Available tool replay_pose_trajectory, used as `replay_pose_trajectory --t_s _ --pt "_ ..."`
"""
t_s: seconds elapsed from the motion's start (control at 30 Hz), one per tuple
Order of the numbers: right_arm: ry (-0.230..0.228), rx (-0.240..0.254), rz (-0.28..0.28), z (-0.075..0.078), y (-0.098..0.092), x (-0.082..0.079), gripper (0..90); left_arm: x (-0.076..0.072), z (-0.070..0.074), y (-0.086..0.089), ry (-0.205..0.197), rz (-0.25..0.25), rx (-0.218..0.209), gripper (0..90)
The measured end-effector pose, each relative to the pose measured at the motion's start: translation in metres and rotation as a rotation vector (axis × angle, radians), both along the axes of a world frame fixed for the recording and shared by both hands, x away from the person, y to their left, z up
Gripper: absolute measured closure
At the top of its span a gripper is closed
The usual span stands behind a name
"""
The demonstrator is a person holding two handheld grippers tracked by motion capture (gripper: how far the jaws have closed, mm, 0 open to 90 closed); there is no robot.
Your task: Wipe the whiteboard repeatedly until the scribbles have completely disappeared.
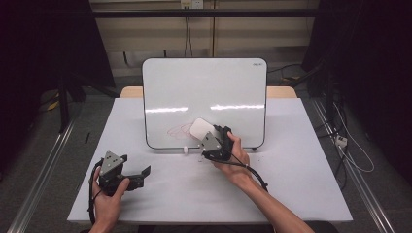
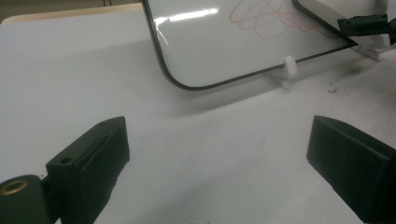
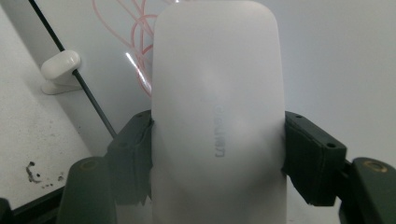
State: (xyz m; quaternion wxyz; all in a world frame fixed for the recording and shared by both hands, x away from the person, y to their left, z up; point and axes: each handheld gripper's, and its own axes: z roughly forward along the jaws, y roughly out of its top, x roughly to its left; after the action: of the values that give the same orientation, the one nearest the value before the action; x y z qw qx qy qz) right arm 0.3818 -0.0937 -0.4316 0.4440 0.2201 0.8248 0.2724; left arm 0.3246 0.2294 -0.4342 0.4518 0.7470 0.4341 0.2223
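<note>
Whiteboard (image 1: pixel 204 97) blocks the rear; table (image 1: pixel 301 184) front lies open.

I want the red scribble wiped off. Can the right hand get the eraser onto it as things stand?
Probably yes. The right tongs grip the eraser right at the board, beside the red scribble, with nothing between them. The left tongs stay clear, over the table.

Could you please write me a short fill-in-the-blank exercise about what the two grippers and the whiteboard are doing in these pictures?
1. The right gripper is shut on a white ____.
2. The scribble on the whiteboard is drawn in ____ ink.
3. The left gripper has its jaws ____, with nothing between them.
4. The whiteboard stands propped up on a white ____.

Missing words: eraser; red; open; table
</note>
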Motion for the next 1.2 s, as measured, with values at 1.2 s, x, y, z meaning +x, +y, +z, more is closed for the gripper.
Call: replay_pose_trajectory --t_s 1.2 --pt "-0.01 0.142 -0.207 0.009 -0.072 -0.001 31.9 -0.009 0.003 0.011 -0.018 0.028 -0.003 5.9"
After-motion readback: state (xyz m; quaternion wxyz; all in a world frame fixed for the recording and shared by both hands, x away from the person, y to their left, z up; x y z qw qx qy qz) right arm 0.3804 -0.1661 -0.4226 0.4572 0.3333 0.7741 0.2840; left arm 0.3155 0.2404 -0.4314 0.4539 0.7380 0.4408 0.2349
